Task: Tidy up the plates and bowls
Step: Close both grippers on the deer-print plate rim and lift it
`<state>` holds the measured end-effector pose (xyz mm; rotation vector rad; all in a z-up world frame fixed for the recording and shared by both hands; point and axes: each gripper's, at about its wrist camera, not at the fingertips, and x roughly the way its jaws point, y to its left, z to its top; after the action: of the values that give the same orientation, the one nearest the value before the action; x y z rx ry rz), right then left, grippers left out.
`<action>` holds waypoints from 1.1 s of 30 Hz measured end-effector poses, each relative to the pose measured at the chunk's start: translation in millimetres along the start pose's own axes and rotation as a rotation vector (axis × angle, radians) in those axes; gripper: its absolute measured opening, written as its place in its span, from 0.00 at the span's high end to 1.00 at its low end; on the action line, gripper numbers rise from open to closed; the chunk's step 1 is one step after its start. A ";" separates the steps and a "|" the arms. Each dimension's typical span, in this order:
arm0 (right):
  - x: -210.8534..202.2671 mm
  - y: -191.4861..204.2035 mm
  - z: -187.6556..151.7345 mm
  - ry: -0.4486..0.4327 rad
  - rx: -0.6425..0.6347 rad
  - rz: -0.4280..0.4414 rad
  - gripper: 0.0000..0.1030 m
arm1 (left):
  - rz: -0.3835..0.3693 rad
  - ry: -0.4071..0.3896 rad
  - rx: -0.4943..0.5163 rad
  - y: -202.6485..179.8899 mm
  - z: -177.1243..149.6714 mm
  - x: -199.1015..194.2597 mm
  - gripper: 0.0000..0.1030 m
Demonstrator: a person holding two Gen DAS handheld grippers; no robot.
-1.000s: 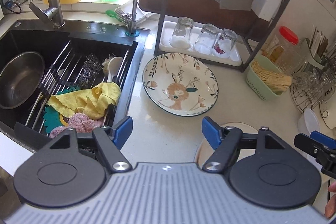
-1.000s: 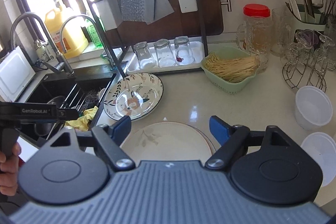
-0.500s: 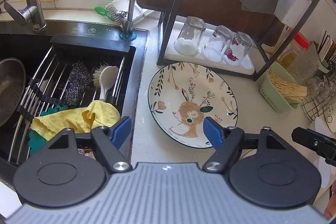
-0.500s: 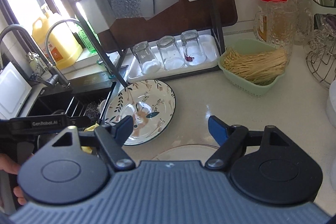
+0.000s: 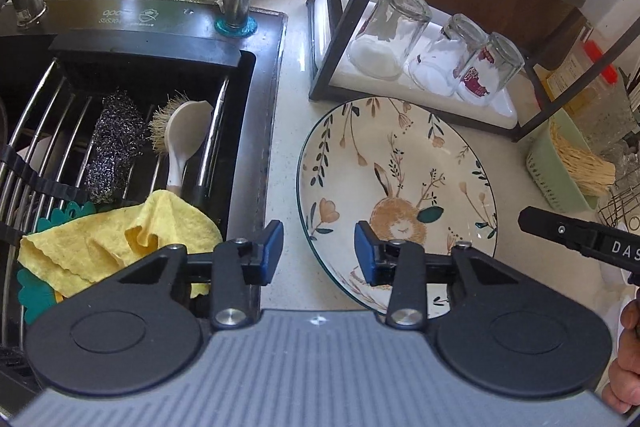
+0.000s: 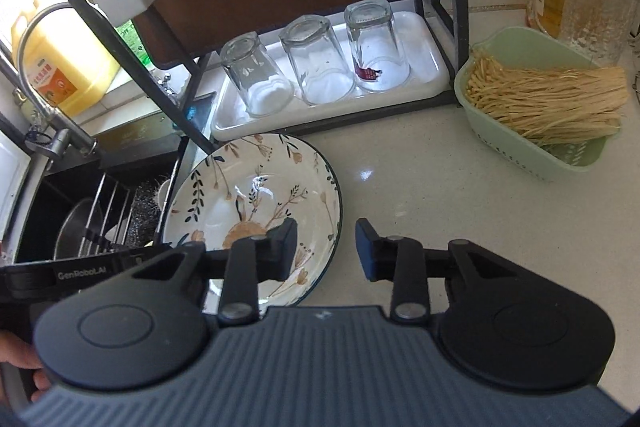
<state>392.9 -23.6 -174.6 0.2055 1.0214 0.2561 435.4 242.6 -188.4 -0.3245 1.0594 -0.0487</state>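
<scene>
Both grippers straddle opposite edges of the round white ceramic plate [image 5: 396,187] painted with a rabbit and flowers.

Nearest, the left gripper [image 5: 319,253] has its blue-padded jaws parted, one over the plate's left rim, one over bare countertop [image 5: 286,163] — nothing clamped. The right gripper [image 6: 326,254] is likewise parted across the plate's right rim, gripping nothing. The plate lies flat on the pale counter, just beside the black sink [image 5: 256,99] holding a yellow cloth [image 5: 120,239] and steel scourer [image 5: 114,143]. Beyond it — three upturned clear glasses [image 6: 316,63] on a white tray [image 6: 424,75] under a black rack, and a green basket of dry noodles [image 6: 540,107] to the right.
</scene>
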 end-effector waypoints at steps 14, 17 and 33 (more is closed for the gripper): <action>51.2 0.4 12.2 0.131 0.019 -0.076 0.86 | -0.032 0.092 -0.006 14.1 30.7 40.7 0.75; 53.3 1.6 13.1 0.139 0.021 -0.066 0.87 | -0.057 0.111 -0.010 12.6 34.2 47.9 0.75; 59.2 2.9 17.4 0.140 0.044 -0.083 0.87 | -0.070 0.130 0.031 10.0 51.6 60.7 0.75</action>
<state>437.0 -3.7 -213.1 0.1868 1.1724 0.1747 508.7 252.6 -219.7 -0.3332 1.1751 -0.1506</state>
